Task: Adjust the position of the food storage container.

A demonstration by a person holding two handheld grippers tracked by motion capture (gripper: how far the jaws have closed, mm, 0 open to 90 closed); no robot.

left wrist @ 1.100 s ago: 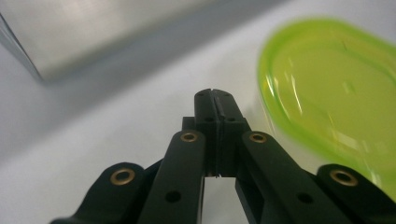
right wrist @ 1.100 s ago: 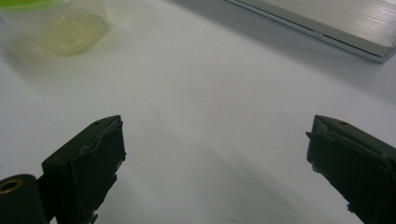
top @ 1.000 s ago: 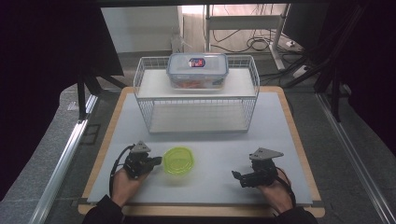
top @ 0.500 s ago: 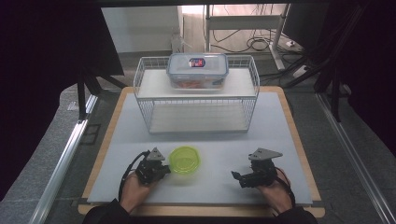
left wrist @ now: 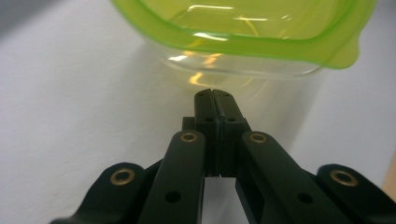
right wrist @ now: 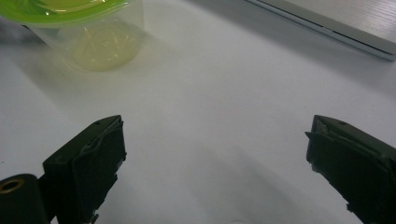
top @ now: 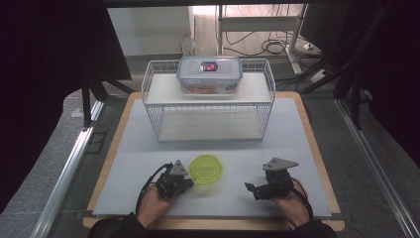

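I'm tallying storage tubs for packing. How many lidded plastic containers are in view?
2. A round clear plastic container with a green lid sits on the white mat near the left gripper. A rectangular clear plastic container with a blue-rimmed lid rests atop the white wire rack.

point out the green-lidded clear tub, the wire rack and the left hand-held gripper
green-lidded clear plastic tub [top: 205,168]: high view, lid centre
white wire rack [top: 153,121]: high view, left wall
left hand-held gripper [left wrist: 215,100]: left gripper view, shut tips

Glossy translucent green plastic container [left wrist: 243,32], matt white tabletop [top: 297,148], white wire-metal rack [top: 153,106]
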